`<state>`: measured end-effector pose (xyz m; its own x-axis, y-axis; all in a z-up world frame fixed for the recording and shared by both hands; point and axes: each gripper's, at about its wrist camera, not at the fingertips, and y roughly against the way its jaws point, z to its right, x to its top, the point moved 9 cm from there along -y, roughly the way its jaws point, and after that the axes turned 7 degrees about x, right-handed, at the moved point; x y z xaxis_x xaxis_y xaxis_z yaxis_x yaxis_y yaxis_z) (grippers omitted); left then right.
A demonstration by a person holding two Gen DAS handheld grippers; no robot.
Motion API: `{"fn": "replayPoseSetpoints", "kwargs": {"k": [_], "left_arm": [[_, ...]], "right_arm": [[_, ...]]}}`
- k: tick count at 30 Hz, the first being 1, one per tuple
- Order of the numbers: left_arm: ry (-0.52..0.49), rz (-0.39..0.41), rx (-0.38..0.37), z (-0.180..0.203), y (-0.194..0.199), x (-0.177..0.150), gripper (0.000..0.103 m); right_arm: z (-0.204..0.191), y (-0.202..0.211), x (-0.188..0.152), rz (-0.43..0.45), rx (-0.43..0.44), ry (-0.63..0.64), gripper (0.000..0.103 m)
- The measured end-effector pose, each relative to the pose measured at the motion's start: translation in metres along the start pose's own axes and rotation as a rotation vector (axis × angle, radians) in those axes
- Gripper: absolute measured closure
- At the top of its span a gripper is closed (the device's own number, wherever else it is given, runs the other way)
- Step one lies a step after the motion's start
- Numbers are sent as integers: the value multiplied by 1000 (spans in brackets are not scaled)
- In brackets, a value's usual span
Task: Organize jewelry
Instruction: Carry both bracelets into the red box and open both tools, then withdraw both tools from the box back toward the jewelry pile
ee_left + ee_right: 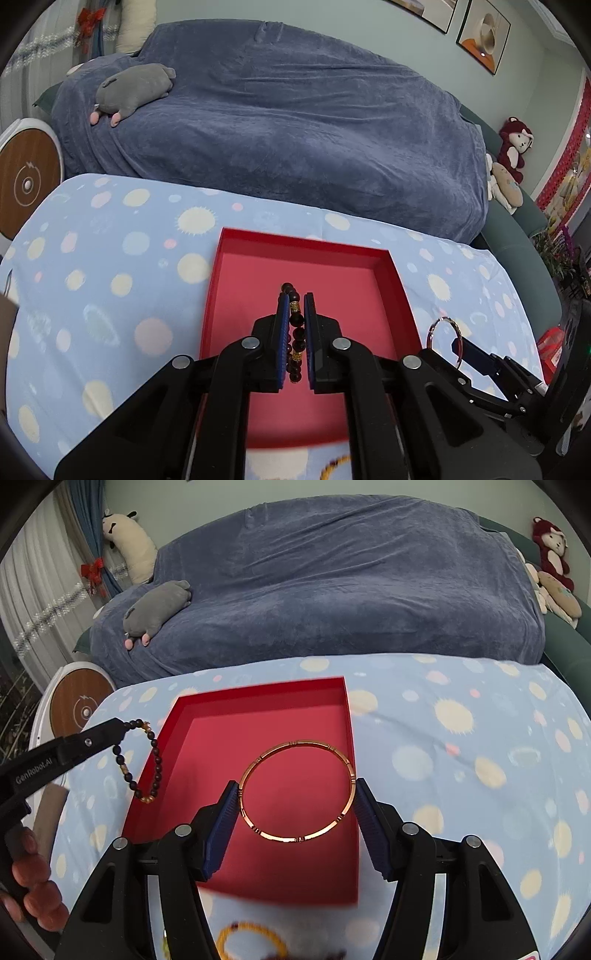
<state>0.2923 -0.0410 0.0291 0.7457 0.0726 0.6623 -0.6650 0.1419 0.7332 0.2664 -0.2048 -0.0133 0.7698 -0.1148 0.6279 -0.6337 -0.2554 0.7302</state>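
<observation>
Left wrist view, from left to right: a round wooden-topped stand (26,181) sits at the edge, beside the bench (110,258) with its pale blue spotted cloth. Behind it a bed under a blue blanket (277,122) carries a grey plush toy (133,90). On the cloth lies an open red box (229,266), its floor bare. Over the box the left tongs (295,306) are pinched nearly closed on a dark bead bracelet (297,332), whose beads run down the narrow gap between the blue pads. Further right, the right tongs (448,341) show at the box's edge with a thin ring-shaped bangle (430,330) across them. A red plush monkey (515,147) sits at the far right.

Right wrist view, from left to right: a person's hand (33,886) grips the handle of the left tongs (122,723), from whose tip the bead bracelet (157,760) hangs in a loop over the left wall of the red box (258,698). In the middle the right tongs (295,794) stand about halfway apart, their blue pads (221,819) pressing on both sides of a rose-gold bangle (295,838) held above the box floor. Near the bottom edge an amber bead bracelet (236,932) lies blurred on the cloth (461,738).
</observation>
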Motion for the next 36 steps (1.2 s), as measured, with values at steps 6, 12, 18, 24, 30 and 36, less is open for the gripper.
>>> {"fn": "replayPoseSetpoints", "kwargs": {"k": [6, 12, 18, 24, 30, 36], "left_arm": [[-8, -40, 12, 5, -54, 21, 95], [-23, -70, 33, 4, -87, 22, 95], [1, -40, 82, -5, -86, 20, 48], [13, -28, 82, -17, -61, 11, 47], [1, -1, 83, -28, -14, -14, 43], [-59, -10, 101, -32, 25, -63, 43]], "right_arm": [[-2, -49, 31, -41, -12, 43, 44], [6, -89, 38, -99, -20, 22, 43], [13, -90, 36, -93, -45, -1, 40], [15, -54, 25, -47, -36, -10, 36], [14, -2, -6, -14, -32, 2, 36], [18, 40, -48, -13, -36, -16, 36]]}}
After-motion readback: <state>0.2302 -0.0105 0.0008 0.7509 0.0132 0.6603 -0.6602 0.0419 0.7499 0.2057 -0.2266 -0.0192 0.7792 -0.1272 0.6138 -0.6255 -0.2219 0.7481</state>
